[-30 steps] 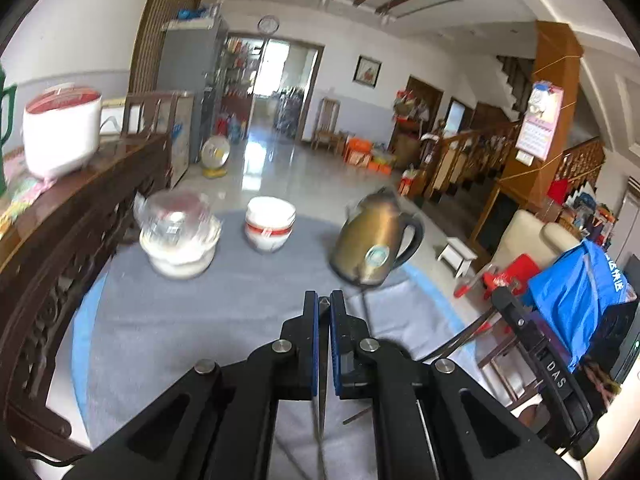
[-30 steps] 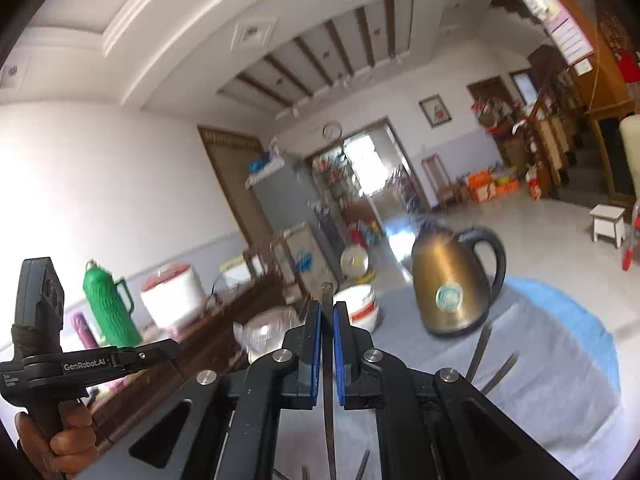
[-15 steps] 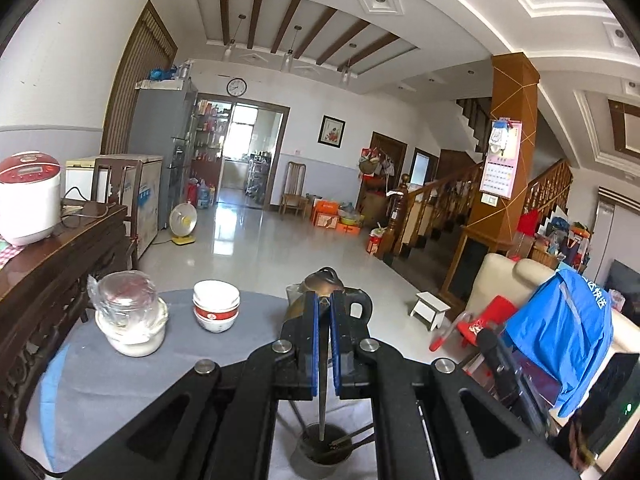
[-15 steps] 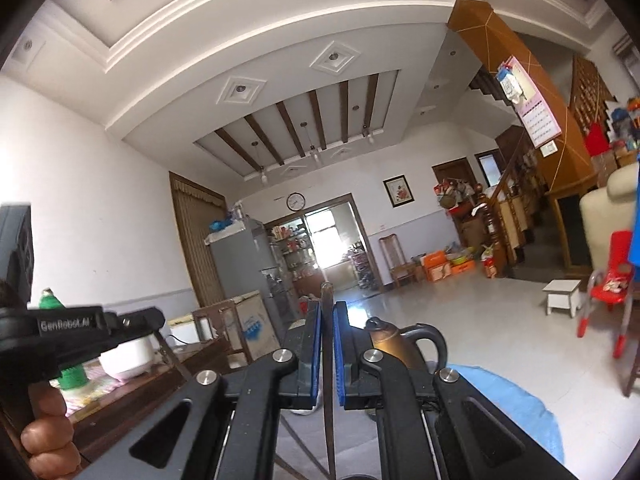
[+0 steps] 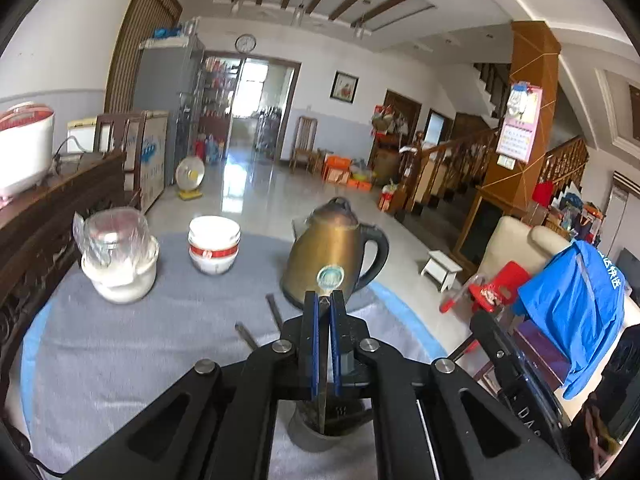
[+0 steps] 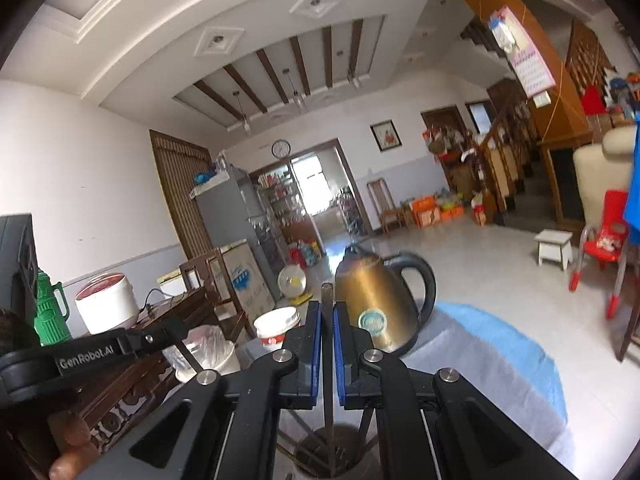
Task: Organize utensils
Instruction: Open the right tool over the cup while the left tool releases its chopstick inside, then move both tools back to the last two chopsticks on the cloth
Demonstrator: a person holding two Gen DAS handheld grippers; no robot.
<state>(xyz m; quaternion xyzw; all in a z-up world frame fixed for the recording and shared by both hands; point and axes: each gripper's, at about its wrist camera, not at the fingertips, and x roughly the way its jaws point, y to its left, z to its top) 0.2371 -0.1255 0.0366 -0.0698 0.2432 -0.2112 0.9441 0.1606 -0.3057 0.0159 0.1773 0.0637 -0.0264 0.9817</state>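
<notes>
Both grippers had tilted downward since before; left gripper [image 5: 324,308] and right gripper [image 6: 327,312] each pinched a chopstick [image 6: 328,360] upright, tips inside the grey utensil holder [image 5: 316,440] on the worktop [image 5: 120,352].

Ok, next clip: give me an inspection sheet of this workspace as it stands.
Surface: round table under a grey cloth with a blue edge.
Job's things: holder cup below both grippers; two chopsticks lying loose on the cloth.
Clutter: brass kettle, stacked bowls, plastic-wrapped bowl.
Grippers: left gripper shut on a thin utensil; right gripper shut on a chopstick pointing into the cup.
Cables: rice cooker cord on the sideboard.
Surroundings: living room, staircase, red chair.
</notes>
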